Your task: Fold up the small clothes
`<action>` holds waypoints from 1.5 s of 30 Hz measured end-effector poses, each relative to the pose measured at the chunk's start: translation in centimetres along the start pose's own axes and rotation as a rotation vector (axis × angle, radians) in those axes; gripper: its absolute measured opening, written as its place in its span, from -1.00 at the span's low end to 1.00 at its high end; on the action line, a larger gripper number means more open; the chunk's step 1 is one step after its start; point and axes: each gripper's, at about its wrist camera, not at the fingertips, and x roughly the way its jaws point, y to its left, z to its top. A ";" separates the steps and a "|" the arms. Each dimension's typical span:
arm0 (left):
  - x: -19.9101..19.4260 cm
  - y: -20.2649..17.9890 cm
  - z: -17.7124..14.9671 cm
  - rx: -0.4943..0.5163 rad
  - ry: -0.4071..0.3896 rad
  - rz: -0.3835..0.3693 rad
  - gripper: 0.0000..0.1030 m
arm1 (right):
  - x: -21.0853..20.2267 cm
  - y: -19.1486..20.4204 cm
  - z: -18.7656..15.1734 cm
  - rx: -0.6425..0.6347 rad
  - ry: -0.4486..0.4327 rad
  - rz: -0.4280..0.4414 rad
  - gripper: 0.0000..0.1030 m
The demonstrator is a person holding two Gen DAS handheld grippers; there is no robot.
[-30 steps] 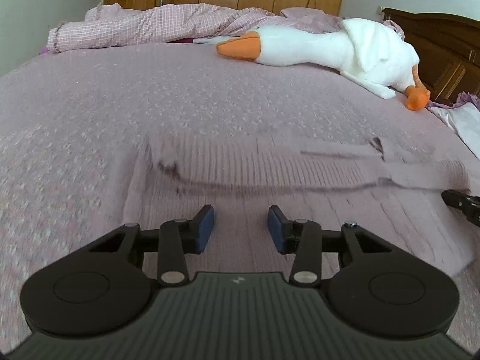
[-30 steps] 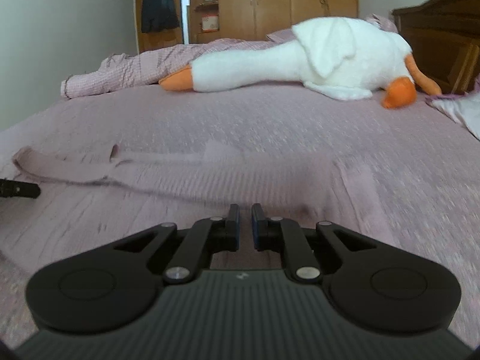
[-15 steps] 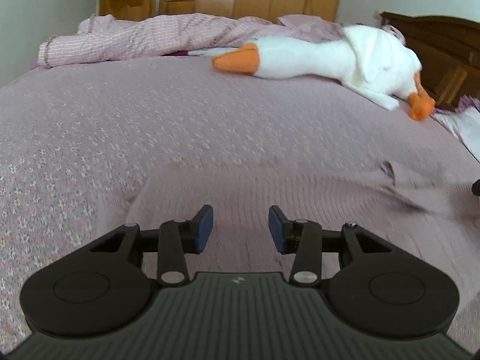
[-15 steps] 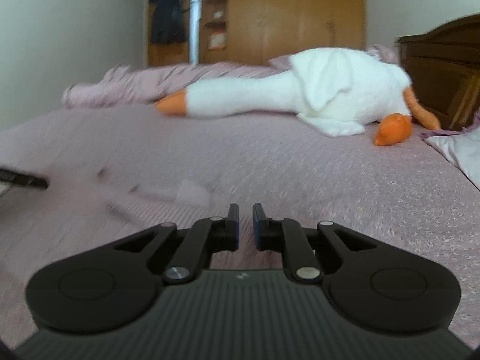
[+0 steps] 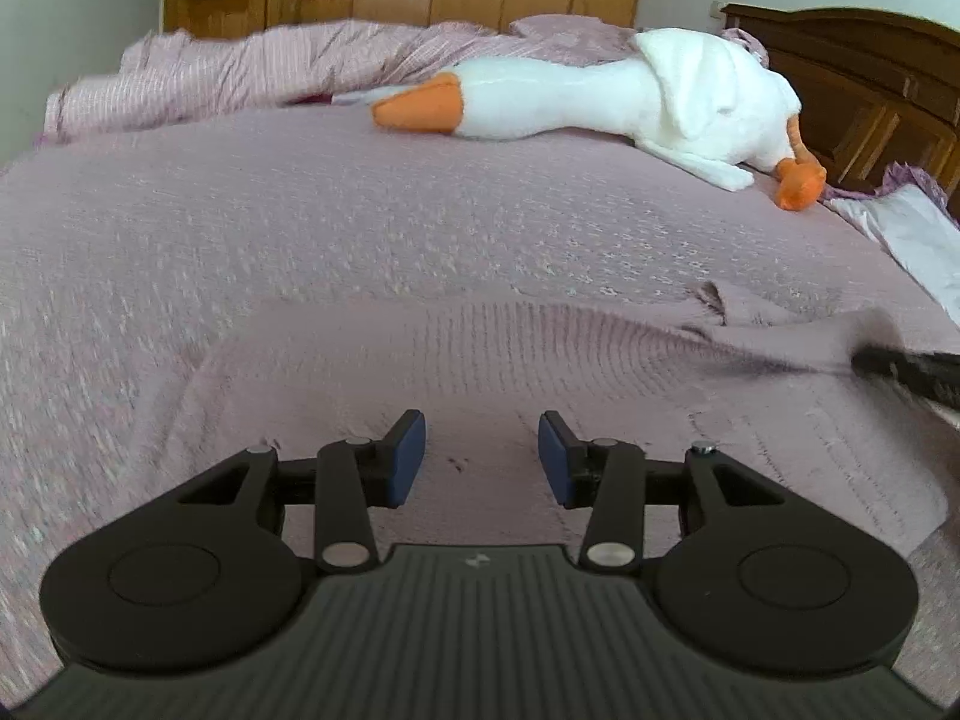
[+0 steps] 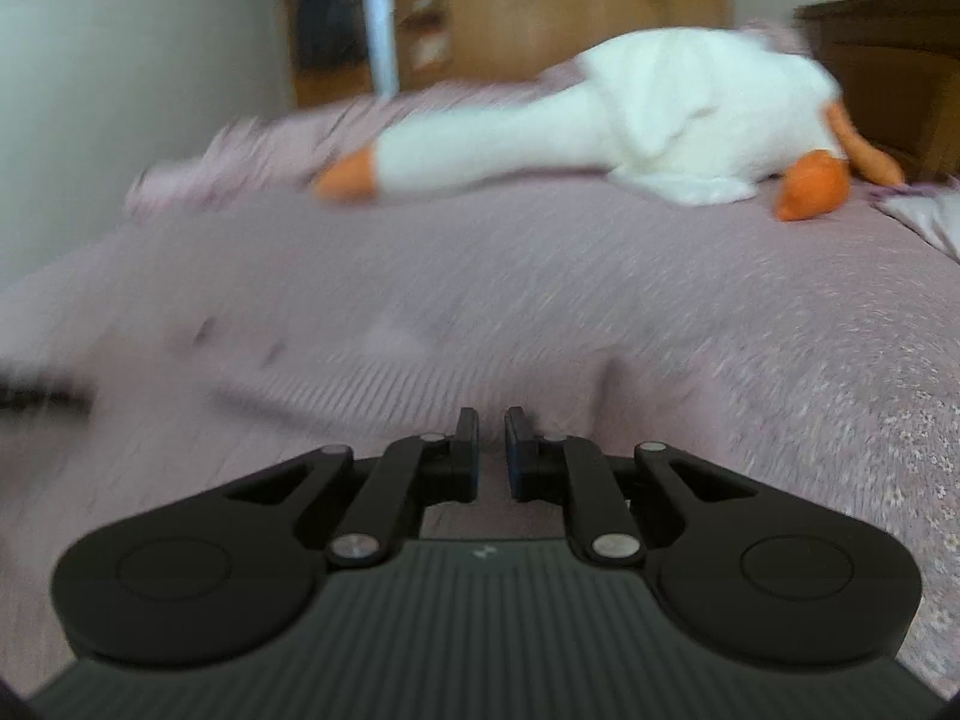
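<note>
1. The ribbed mauve knit garment (image 5: 510,360) lies flat on the bed (image 5: 300,228), long axis left to right.
2. Left hand-held gripper (image 5: 482,459) gapes wide, empty, above the garment.
3. Right hand-held gripper (image 6: 492,450) is nearly closed; whether it pinches fabric cannot be told.

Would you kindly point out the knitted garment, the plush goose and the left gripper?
knitted garment (image 5: 480,360), left wrist view, ribbed middle.
plush goose (image 5: 600,96), left wrist view, white neck.
left gripper (image 5: 482,459), left wrist view, midway between fingertips.
</note>
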 end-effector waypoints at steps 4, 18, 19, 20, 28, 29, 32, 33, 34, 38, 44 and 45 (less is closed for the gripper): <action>-0.3 -0.4 0.0 -0.027 0.009 -0.027 -0.03 | -2.3 -1.4 0.8 0.052 -0.129 0.002 -0.74; -1.9 -3.0 -1.9 0.032 0.019 -0.034 0.18 | -5.1 -3.9 -2.5 0.034 0.074 0.053 -0.73; -2.1 -3.0 -2.1 0.035 0.019 -0.033 0.18 | -5.4 -4.4 -2.4 0.055 0.073 0.066 -0.73; -2.5 -2.9 -2.3 0.037 0.019 -0.033 0.18 | -5.8 -4.9 -2.4 0.078 0.071 0.074 -0.67; -4.6 -2.0 -3.7 0.027 0.020 -0.017 0.28 | -6.7 -10.4 -2.0 0.397 0.041 0.170 0.25; -4.7 -1.9 -3.8 0.025 0.022 -0.014 0.28 | -6.1 -11.0 -2.0 0.438 0.063 0.180 0.25; -5.1 -1.4 -3.8 -0.025 0.021 -0.023 0.28 | -4.5 -12.3 -2.5 0.531 0.125 0.156 0.26; -5.1 -1.3 -3.7 -0.040 0.025 -0.025 0.28 | -4.0 -12.6 -2.8 0.564 0.145 0.161 0.24; -5.0 -1.2 -3.6 -0.044 0.027 -0.026 0.28 | -3.5 -13.0 -3.2 0.595 0.158 0.180 0.24; -4.5 -1.1 -3.2 -0.059 0.036 -0.038 0.29 | -2.2 -14.1 -3.7 0.675 0.154 0.303 0.24; -3.9 -1.7 -2.8 -0.062 0.053 -0.055 0.29 | 0.6 -13.2 -3.1 0.683 0.165 0.397 0.20; -3.8 -1.9 -2.7 -0.052 0.055 -0.057 0.29 | 1.2 -12.8 -2.7 0.673 0.171 0.406 0.20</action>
